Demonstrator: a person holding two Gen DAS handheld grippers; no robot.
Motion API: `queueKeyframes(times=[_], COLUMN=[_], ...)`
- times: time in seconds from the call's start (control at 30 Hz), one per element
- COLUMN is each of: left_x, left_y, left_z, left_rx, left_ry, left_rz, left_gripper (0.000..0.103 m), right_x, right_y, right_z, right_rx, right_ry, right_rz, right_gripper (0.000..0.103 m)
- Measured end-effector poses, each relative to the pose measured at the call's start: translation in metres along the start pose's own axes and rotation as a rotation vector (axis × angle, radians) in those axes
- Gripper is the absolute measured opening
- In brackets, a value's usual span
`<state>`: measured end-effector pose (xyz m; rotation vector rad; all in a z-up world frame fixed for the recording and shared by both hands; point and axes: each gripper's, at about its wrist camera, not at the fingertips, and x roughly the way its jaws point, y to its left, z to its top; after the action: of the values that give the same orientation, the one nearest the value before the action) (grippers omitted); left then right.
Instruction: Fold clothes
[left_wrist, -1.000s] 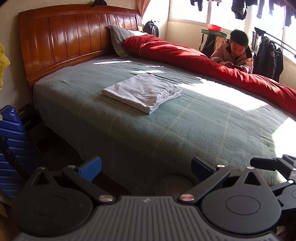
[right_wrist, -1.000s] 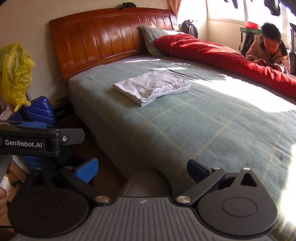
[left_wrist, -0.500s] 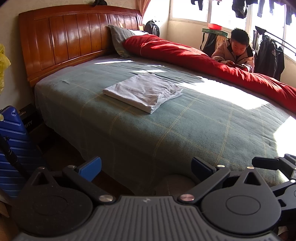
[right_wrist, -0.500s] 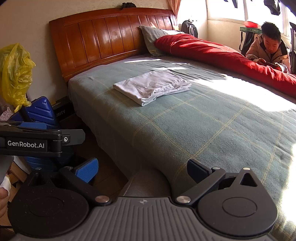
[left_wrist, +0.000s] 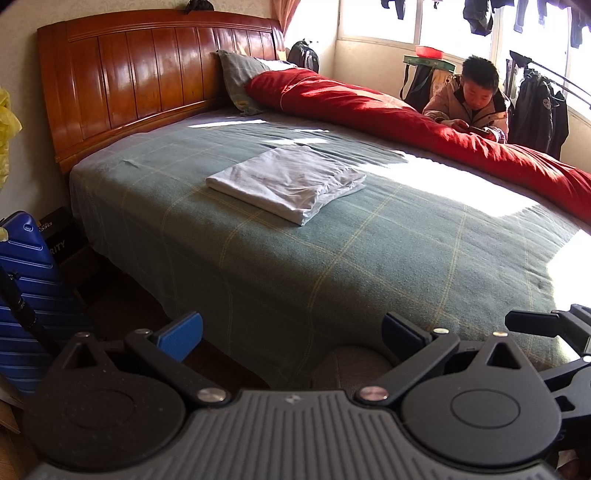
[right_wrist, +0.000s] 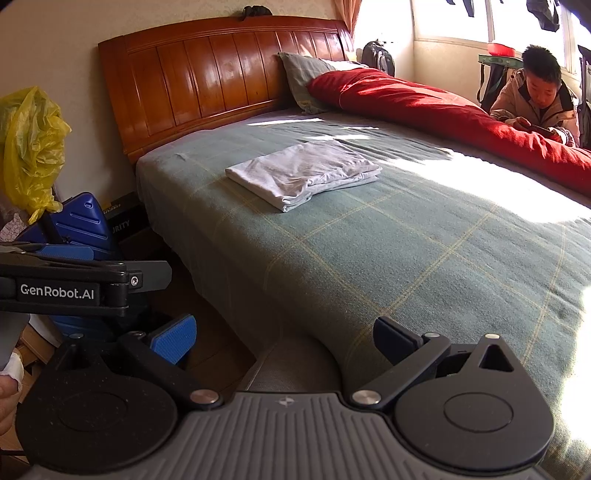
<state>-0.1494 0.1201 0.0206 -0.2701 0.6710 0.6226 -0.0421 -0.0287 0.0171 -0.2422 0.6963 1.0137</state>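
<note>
Folded cloth (left_wrist: 286, 182) lies well beyond jaws (spread).

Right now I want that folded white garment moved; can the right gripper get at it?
Probably yes: the folded white garment lies alone on the green checked blanket, with nothing between it and the open right gripper.

The red quilt (left_wrist: 424, 122) runs off the right edge – the seated person (left_wrist: 476, 107) shows only above it, lower body hidden.
</note>
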Motion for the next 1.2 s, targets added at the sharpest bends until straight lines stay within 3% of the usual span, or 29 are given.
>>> queueKeyframes(times=[1.2], left_x=[-0.0007], left_y=[0.001], left_z=[-0.0005], left_rx=[0.004], left_ry=[-0.006], left_rz=[0.012], left_gripper=[0.103], right_x=[-0.0021], right_y=[0.0008], right_z=[-0.0005], right_rx=[-0.002], right_ry=[0.001], right_rz=[-0.002], right_gripper=[0.103])
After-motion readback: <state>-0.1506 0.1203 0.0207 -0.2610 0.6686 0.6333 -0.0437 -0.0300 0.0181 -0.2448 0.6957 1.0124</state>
